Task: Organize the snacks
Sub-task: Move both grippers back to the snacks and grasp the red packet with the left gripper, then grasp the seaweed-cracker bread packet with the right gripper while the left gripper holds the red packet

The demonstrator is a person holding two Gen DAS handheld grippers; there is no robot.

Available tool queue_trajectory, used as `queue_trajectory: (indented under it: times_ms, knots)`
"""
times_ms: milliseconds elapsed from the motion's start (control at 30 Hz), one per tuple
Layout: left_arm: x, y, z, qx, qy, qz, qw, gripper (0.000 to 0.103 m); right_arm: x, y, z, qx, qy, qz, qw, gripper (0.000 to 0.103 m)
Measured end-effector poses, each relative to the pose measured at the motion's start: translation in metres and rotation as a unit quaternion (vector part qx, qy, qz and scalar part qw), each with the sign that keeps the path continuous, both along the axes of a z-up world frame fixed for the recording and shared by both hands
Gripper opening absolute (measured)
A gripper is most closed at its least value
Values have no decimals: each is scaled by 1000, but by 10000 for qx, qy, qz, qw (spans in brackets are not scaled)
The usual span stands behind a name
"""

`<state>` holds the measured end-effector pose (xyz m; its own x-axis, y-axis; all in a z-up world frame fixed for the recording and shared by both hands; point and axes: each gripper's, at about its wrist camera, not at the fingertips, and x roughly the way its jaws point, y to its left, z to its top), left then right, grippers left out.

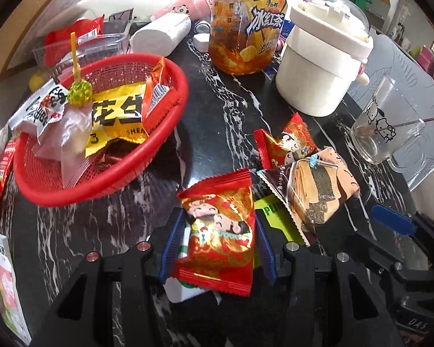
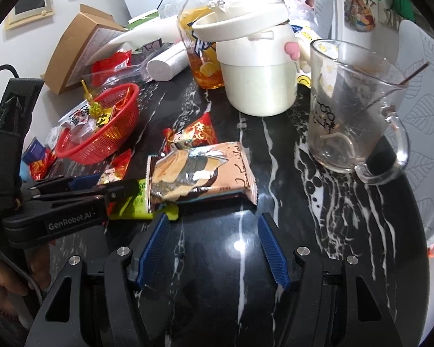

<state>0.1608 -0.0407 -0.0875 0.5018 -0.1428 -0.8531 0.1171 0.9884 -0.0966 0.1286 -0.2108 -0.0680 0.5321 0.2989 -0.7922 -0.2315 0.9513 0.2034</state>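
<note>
two grippers over a black marble table (image 2: pixel 275 150). left gripper (image 1: pixel 215 248) has its blue pads closed onto a red cartoon snack packet (image 1: pixel 220 231), one pad on each side edge, packet upright between the jaws with its top sticking out past the fingertips and its bottom edge hanging back toward the camera. packet looks lifted off the table, but cannot tell for sure. under it a white-green pack (image 1: pixel 188 286) and a lime green packet (image 1: pixel 277 219) lie flat on the marble.

right gripper (image 2: pixel 214 248) jaws spread wide, nothing between them, only bare marble. just ahead of its fingertips lies a seaweed cracker packet (image 2: pixel 199 173), not touching the pads. a second red cartoon packet (image 2: pixel 196 133) sits just behind the cracker packet, toward the table's middle.

red mesh basket (image 1: pixel 159 141) stands toward the left side of the table, well apart from the held packet, with a yellow peanut bag (image 1: pixel 115 115), a green lollipop (image 1: pixel 78 92) and other wrappers in it.

iced tea bottle (image 1: pixel 246 29) and white lidded pot (image 1: pixel 318 66) stand at the far side, glass mug (image 2: pixel 347 110) toward the right edge.
</note>
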Motion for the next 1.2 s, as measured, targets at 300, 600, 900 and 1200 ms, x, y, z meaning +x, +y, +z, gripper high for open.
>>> queue_trajectory:
  times_ms: [300, 600, 900, 1200]
  knots:
    - [-11, 12, 3, -39, -178, 0, 9998, 39, 20, 4, -2, 362, 250, 141, 9989, 64]
    - [-34, 37, 6, -243, -132, 167, 9995, 39, 29, 18, -6, 626, 487, 166, 9967, 64]
    - [-47, 62, 10, -357, -191, 402, 9984, 39, 50, 24, -10, 696, 720, -99, 9949, 72]
    - [-49, 71, 11, -401, -239, 483, 9977, 39, 77, 35, -5, 291, 599, -318, 9973, 79]
